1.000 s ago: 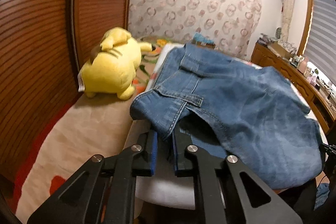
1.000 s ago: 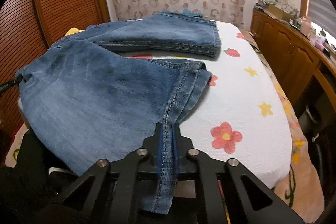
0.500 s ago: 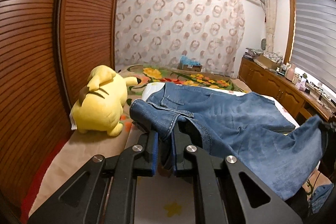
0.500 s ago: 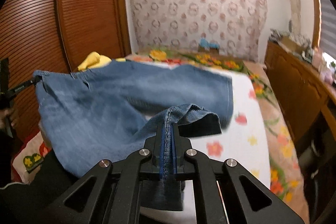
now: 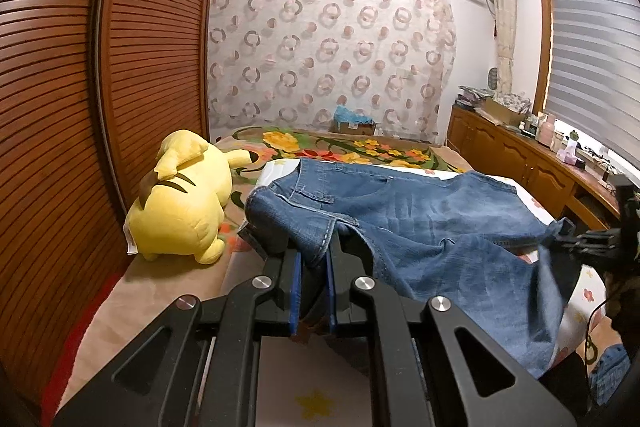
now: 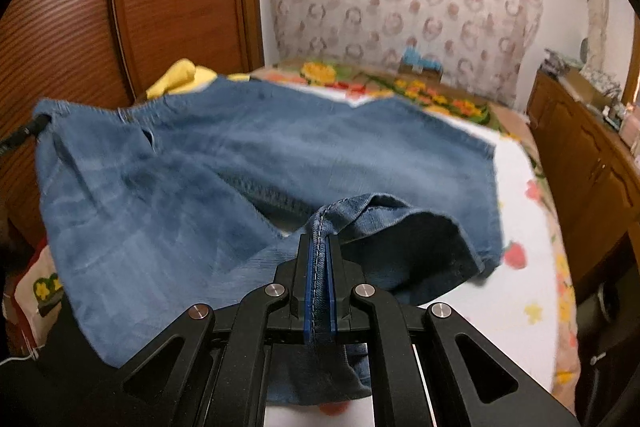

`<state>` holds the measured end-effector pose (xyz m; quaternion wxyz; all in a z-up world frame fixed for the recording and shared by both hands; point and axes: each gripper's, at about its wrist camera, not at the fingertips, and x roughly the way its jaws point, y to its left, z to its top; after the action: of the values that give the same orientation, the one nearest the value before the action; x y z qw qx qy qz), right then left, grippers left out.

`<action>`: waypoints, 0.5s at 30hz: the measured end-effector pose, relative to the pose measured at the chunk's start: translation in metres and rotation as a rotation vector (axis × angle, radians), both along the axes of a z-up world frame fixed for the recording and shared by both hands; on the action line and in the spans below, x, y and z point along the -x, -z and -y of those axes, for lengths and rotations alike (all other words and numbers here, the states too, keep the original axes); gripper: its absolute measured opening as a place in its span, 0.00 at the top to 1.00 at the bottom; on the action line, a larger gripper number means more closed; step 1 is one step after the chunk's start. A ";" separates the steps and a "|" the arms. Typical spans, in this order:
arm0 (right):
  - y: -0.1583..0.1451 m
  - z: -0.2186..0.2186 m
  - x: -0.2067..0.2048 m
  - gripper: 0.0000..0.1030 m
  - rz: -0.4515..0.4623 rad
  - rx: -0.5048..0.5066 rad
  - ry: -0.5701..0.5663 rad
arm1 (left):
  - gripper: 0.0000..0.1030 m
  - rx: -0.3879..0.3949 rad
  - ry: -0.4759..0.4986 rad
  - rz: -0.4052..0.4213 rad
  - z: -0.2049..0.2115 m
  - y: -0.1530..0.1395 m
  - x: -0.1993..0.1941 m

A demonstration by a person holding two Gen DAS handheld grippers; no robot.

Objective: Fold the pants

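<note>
Pants (image 5: 440, 227): blue jeans, lifted partly off the bed, stretched between the two grippers, far part resting on the white flowered sheet.
Left gripper (image 5: 311, 259): closed tight on a stitched edge at the waist end of the pants, cloth pinched between the blue pads.
Right gripper (image 6: 318, 255): closed on the hem of one pant leg, seam with pale stitching running straight up between the blue pads, leg opening gaping to the right.
Bed (image 6: 516, 291): white sheet with red and yellow flowers, brighter flower blanket farther back.
Yellow plush toy (image 5: 184, 199): lying on the bed to the left of the pants, near the brown slatted doors, not touching the jeans.
Cardboard box (image 5: 354, 127): at the far end of the bed by the curtain, something blue sticking out of the top.
Wooden cabinet (image 5: 520, 155): along the right wall, small bottles and boxes on top, too small to tell apart.
Writing: none clear enough to read; white tag on the plush toy too small.
</note>
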<state>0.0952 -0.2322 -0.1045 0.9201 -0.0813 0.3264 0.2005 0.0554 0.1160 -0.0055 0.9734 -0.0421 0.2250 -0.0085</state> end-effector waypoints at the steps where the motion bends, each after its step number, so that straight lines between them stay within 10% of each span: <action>1: 0.005 0.000 -0.003 0.95 -0.013 -0.002 0.001 | 0.89 -0.003 0.004 0.001 0.001 -0.001 -0.001; 15: 0.001 0.045 0.019 0.53 -0.034 -0.075 0.091 | 0.89 -0.028 0.044 0.020 0.025 -0.010 -0.008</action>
<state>0.0758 -0.2768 -0.1051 0.9249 -0.0285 0.3378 0.1719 0.0632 0.0908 0.0042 0.9756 -0.0232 0.2165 -0.0273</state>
